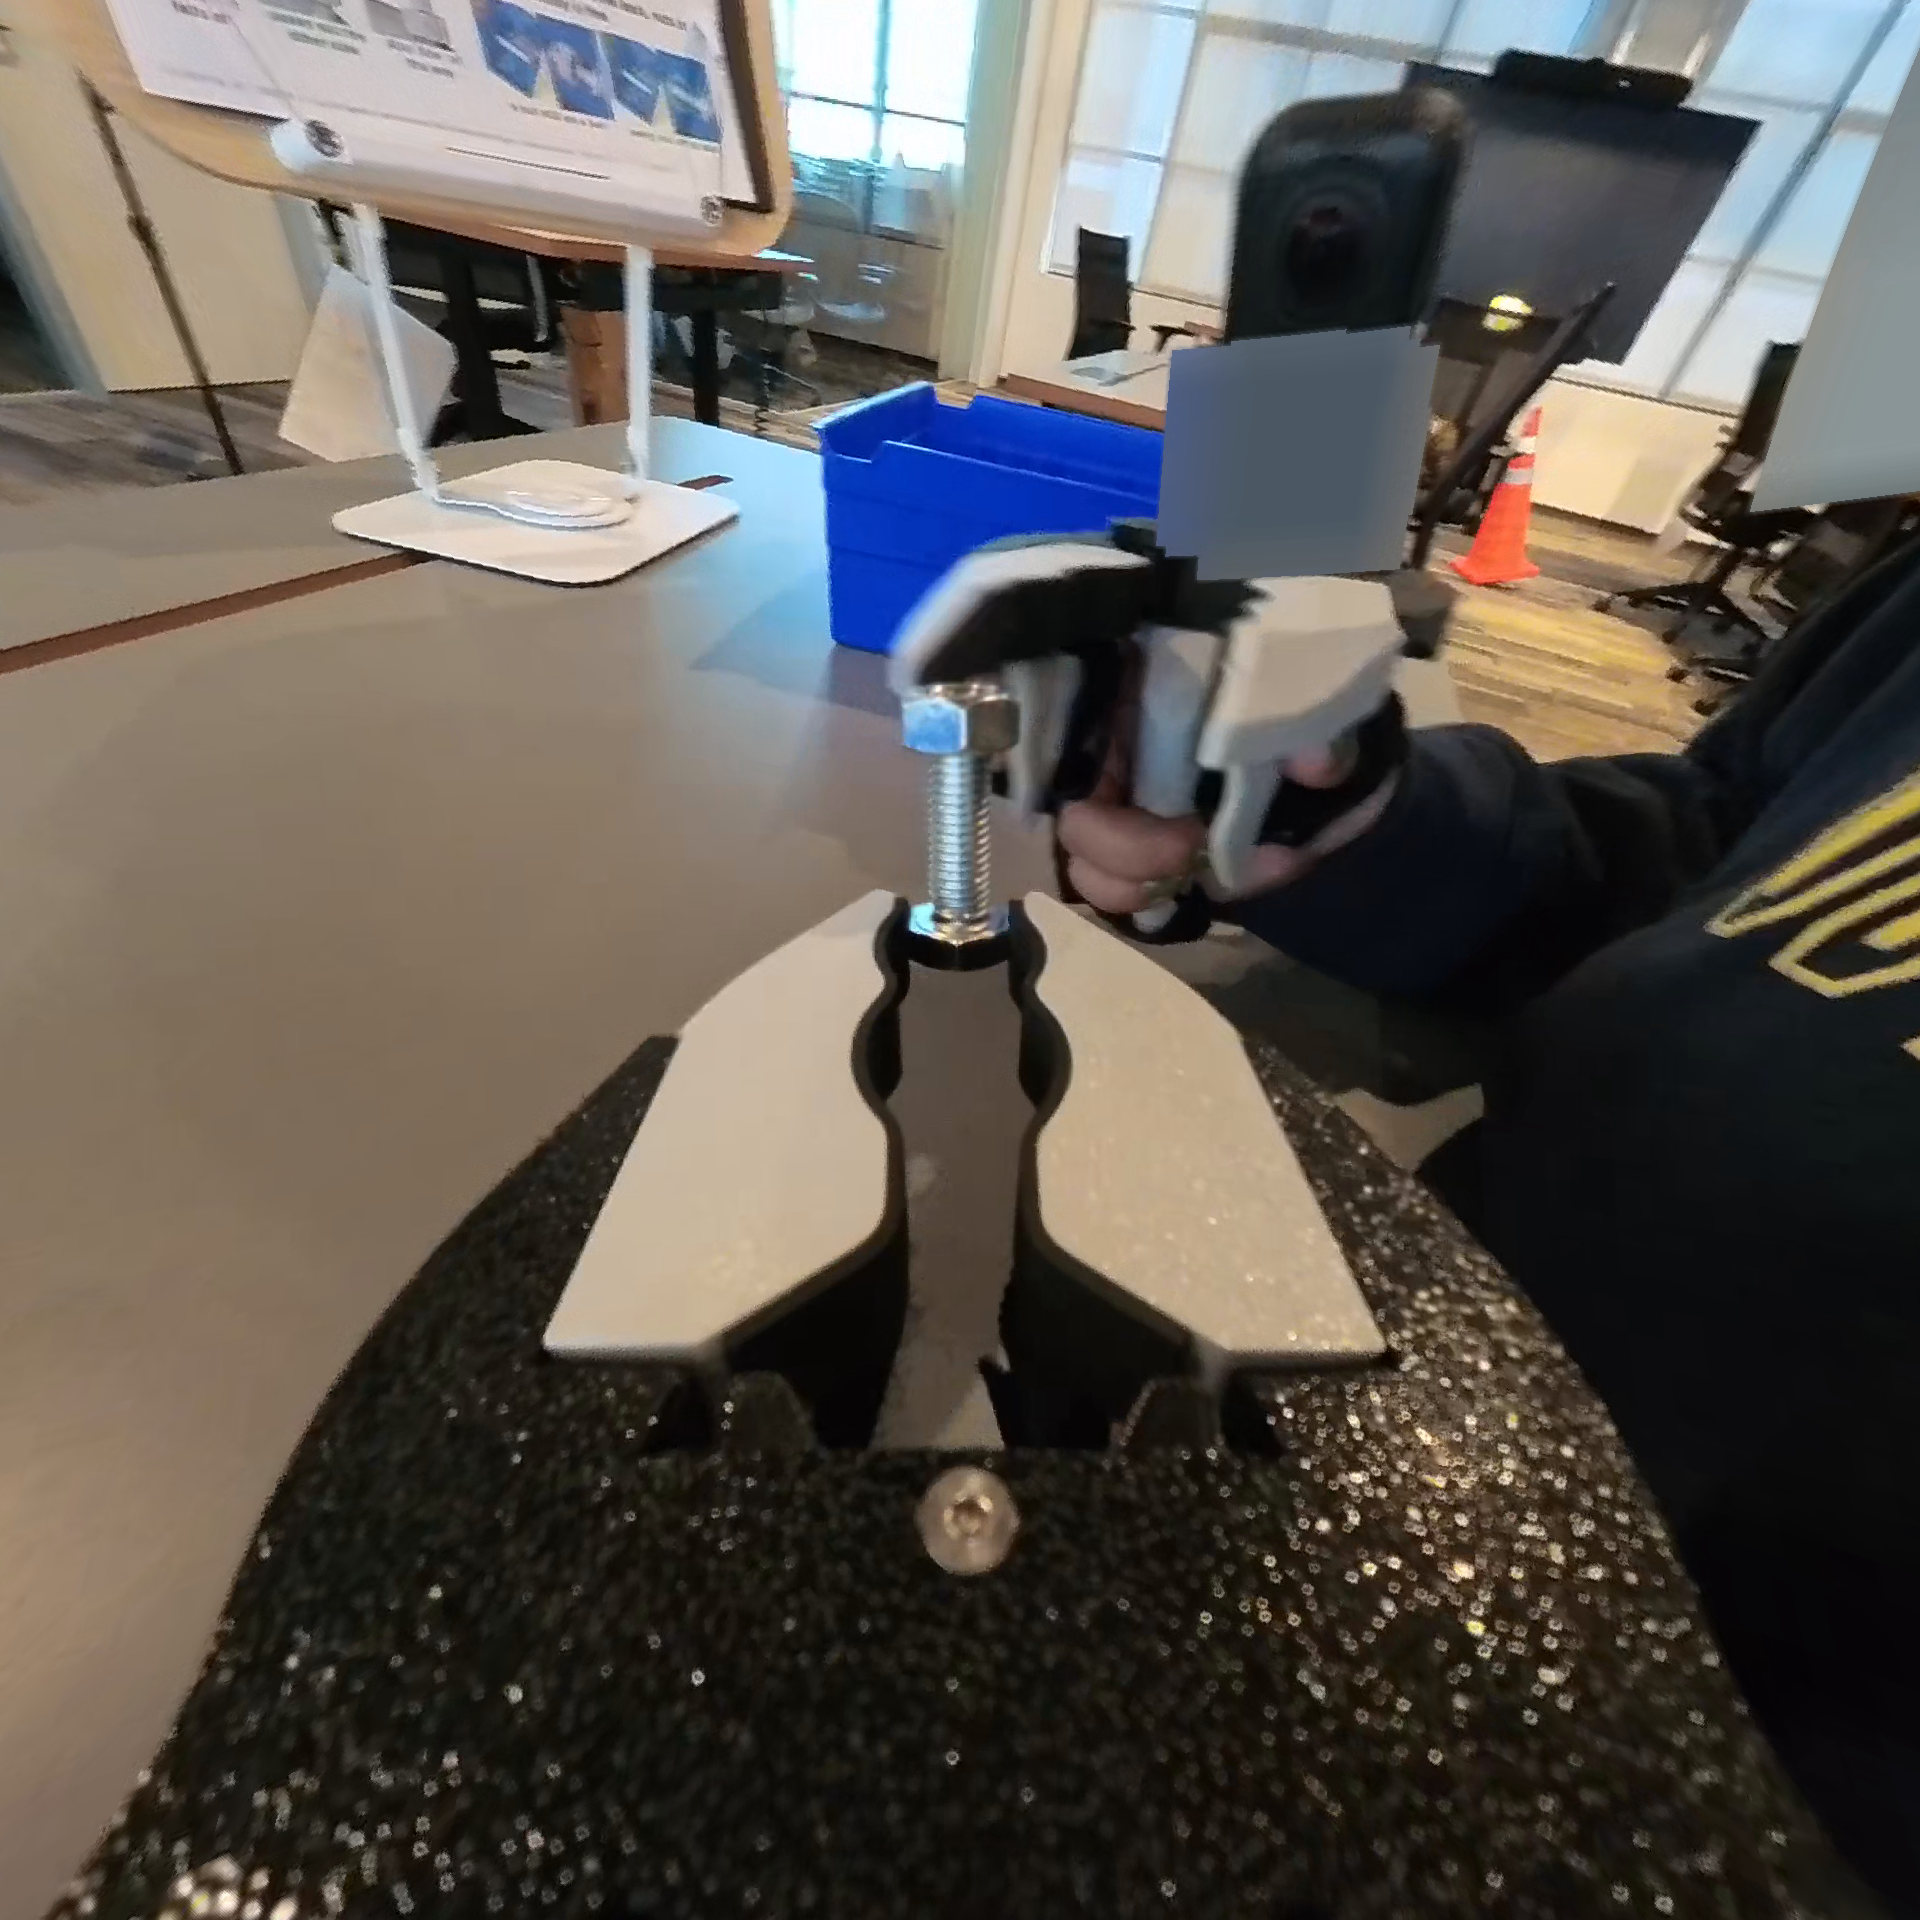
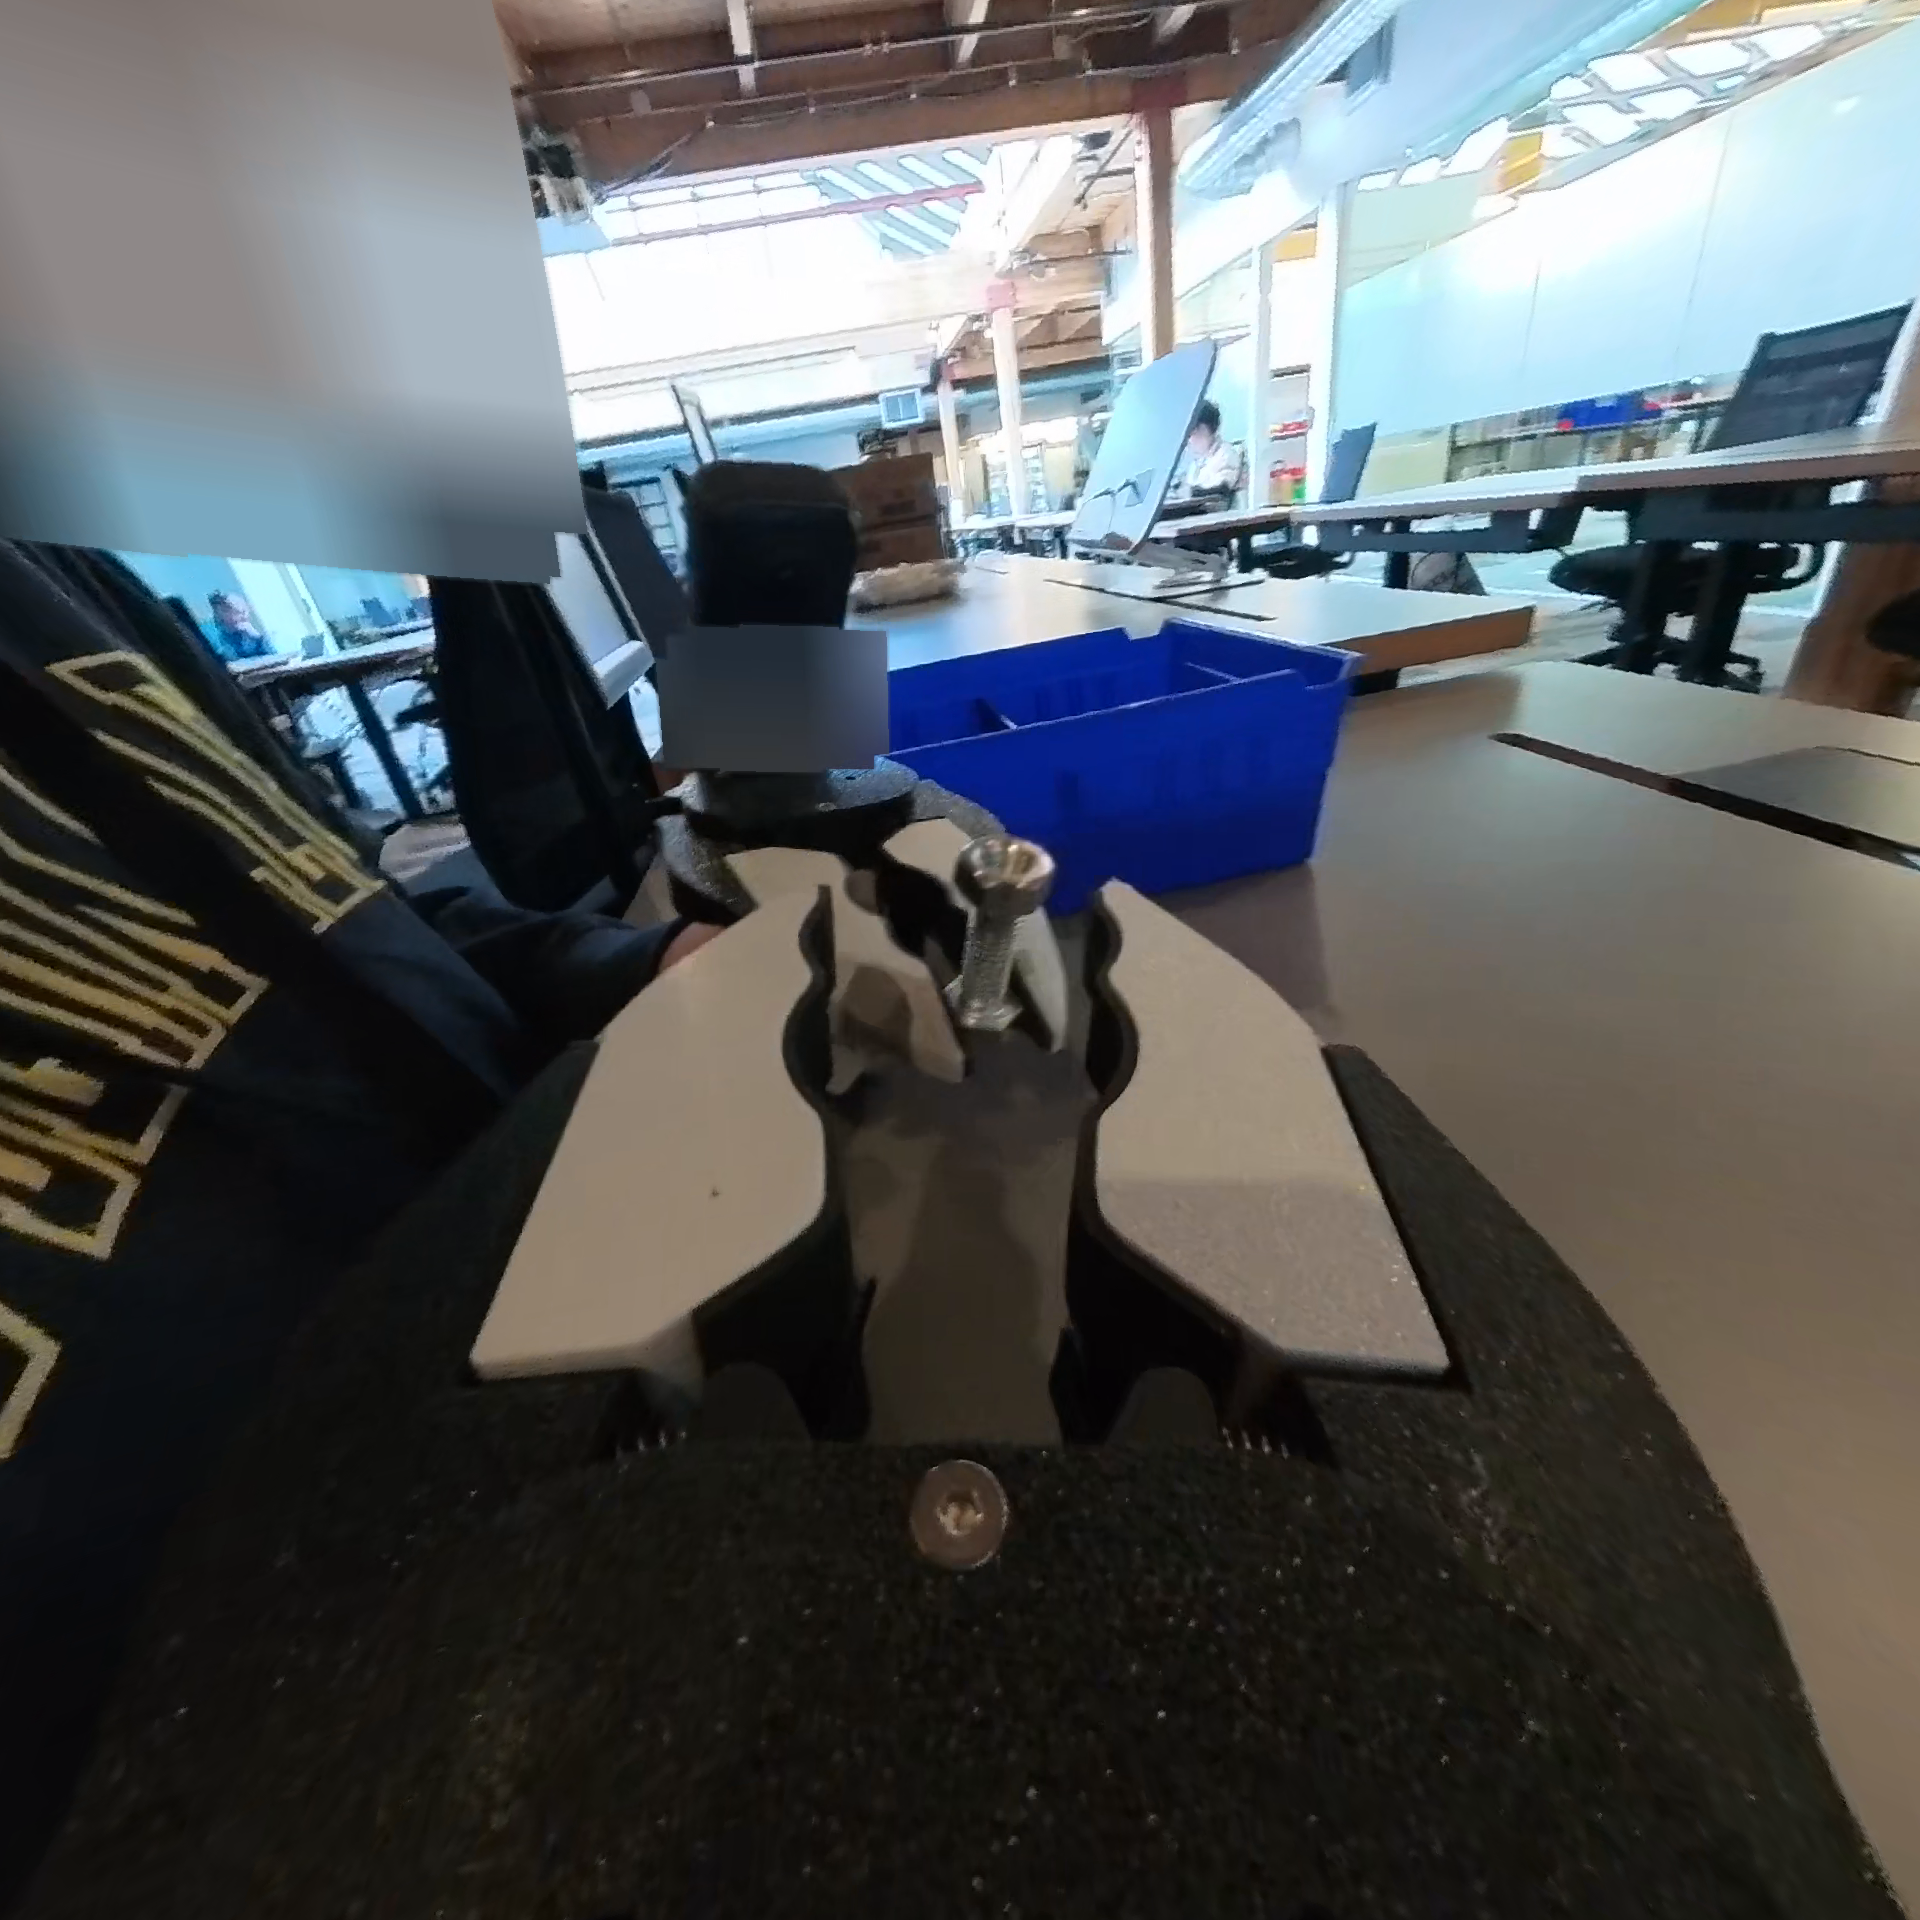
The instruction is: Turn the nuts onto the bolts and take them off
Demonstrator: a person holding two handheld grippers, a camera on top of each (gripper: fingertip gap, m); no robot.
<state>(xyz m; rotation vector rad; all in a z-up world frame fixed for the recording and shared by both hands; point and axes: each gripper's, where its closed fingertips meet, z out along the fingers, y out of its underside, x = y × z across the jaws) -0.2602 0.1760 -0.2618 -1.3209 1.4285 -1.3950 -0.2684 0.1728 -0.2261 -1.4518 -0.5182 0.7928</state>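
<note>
A silver bolt (image 1: 954,831) stands upright, head down, with a hex nut (image 1: 956,722) near the top of its thread. My left gripper (image 1: 958,925) is shut on the bolt's head just above the grey table (image 1: 312,831). My right gripper (image 1: 1081,717) is held by a hand and is open, with one finger resting over the nut and the other apart from it. In the right wrist view the bolt (image 2: 982,951) and nut (image 2: 1003,868) stand between and just beyond the spread right gripper (image 2: 961,925), nearer its right finger.
A blue divided bin (image 1: 966,520) (image 2: 1122,769) stands on the table behind the bolt. A white stand (image 1: 540,514) with a board is at the back left. The person's dark sleeve (image 1: 1558,852) fills the right side.
</note>
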